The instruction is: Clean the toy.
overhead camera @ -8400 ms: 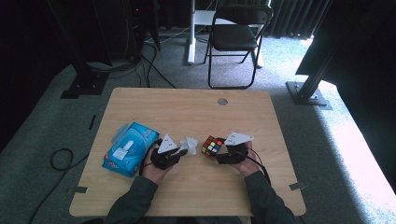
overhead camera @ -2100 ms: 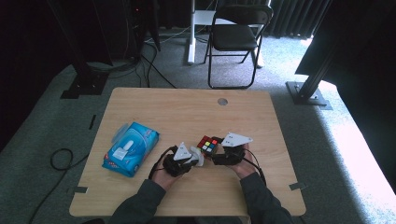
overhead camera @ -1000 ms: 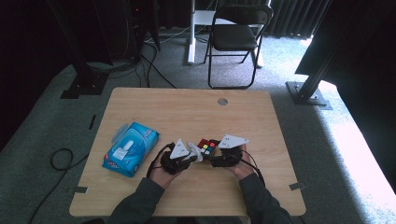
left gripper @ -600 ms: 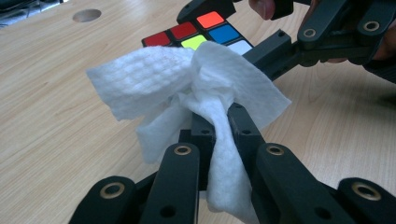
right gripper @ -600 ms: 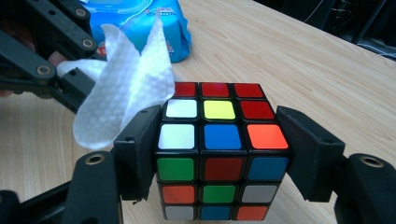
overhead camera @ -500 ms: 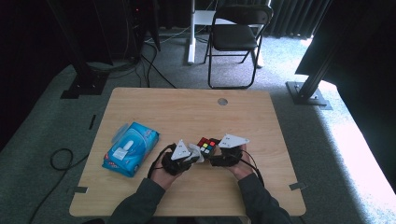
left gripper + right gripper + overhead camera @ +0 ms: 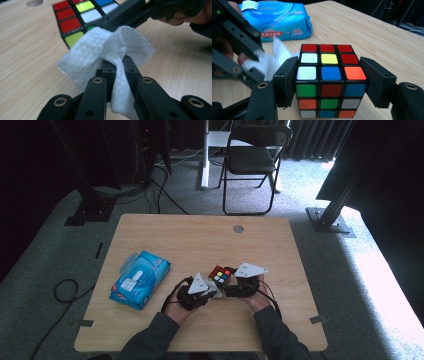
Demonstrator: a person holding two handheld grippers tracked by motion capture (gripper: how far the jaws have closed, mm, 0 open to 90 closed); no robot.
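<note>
- Since the earliest high view, my left gripper [image 7: 212,292] has carried its crumpled white wet wipe [image 7: 100,52] from a gap away right up against the multicoloured plastic puzzle cube [image 7: 328,80], at lower centre of the wooden table [image 7: 165,235].
- My right gripper [image 7: 329,82] pinches the cube by two opposite sides; the left is pressed together on the wipe.
- Rubbing hard could twist the cube out of that side grip, or drag the thin wipe from its jaws.
- Whether wipe and cube touch is hard to tell; the cube's far faces are hidden, and the blue wipes packet [image 7: 279,20] is cut off at upper left of the right gripper view.
</note>
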